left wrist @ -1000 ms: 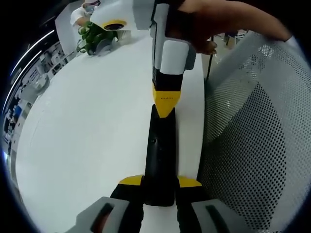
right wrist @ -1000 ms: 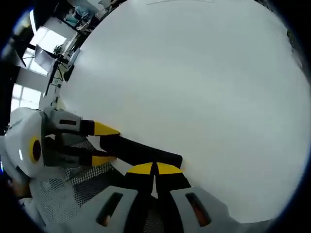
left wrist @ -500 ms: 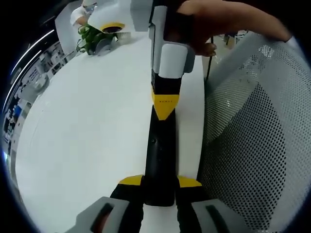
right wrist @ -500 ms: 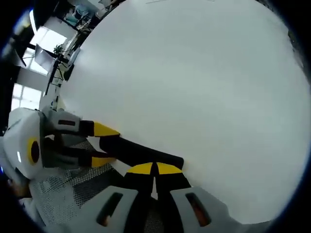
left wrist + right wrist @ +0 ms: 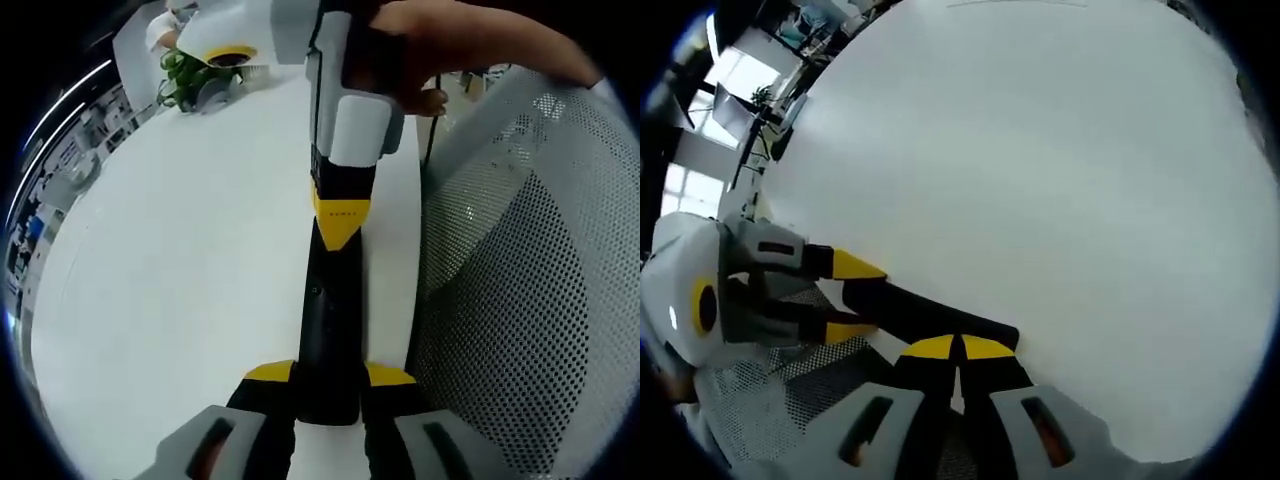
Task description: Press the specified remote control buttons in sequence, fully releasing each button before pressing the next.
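While the left gripper (image 5: 330, 375) clamps the remote (image 5: 328, 320), the closed right gripper (image 5: 340, 222) presses it.

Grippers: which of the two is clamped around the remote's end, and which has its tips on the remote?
The left gripper clamps the black remote between its jaws; the right gripper, jaws shut, points its tips onto the far end.

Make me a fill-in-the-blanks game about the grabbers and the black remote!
The left gripper holds the ____ remote control between its jaws.
The right gripper has its jaws ____ and its yellow tip on the remote.
The table is plain ____.
Beside the table stands a mesh ____.

Missing words: black; shut; white; chair
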Motion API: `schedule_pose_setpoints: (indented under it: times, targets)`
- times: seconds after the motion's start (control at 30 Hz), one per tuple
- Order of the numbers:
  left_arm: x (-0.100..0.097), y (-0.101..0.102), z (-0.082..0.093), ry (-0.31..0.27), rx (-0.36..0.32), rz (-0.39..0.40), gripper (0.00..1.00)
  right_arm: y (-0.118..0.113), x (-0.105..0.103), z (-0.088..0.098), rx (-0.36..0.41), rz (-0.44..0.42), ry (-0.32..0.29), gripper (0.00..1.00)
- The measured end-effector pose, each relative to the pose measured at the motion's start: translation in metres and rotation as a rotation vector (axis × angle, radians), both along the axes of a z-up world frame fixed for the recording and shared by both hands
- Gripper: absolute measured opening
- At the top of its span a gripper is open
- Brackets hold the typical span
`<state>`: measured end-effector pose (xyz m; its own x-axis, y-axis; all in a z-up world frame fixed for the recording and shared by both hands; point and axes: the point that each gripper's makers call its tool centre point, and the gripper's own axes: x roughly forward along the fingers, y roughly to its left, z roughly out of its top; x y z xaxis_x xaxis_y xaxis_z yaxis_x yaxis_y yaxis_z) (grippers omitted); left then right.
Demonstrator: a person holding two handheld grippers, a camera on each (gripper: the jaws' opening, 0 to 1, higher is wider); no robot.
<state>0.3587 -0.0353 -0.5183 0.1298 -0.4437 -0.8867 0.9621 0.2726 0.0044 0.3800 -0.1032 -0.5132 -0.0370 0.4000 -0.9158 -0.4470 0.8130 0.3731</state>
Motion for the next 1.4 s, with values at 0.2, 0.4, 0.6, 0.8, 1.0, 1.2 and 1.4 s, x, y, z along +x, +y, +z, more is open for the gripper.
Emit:
schedule_pose_setpoints:
  times: [0.2,0.4,0.6,0.8,1.0,1.2,1.4]
  targets:
    - [0.0000,-0.0001,0.0001,-0.002,-0.003,-0.006,0.24,-0.0004,0.0001,0.0006,0.006,-0.013,0.016,0.00]
    - [-0.0003,-0.0002,0.0002,-0.004,-0.006,-0.012,0.24,-0.0002,0.0000,0.0014,0.009,-0.027,0.028,0.00]
    - [-0.0005,-0.0002,0.0004,-0.005,-0.008,-0.011,0.24,0.0019,0.0039,0.0007,0.004,-0.017,0.000,0.00]
    - [-0.0004,-0.0001,0.0003,-0.004,-0.009,-0.010,0.24,0.0023,0.0039,0.0013,0.009,-0.015,-0.005,0.00]
    - [-0.0001,-0.0003,0.0001,-0.006,-0.009,-0.011,0.24,0.0038,0.0060,0.0005,0.004,0.001,-0.022,0.00]
    - [0.0001,-0.0007,0.0001,-0.006,-0.011,-0.009,0.24,0.0036,0.0070,0.0001,0.003,0.005,-0.028,0.00]
    - [0.0004,-0.0007,0.0001,-0.004,-0.011,-0.006,0.24,0.0035,0.0074,-0.0006,-0.001,0.000,-0.033,0.00]
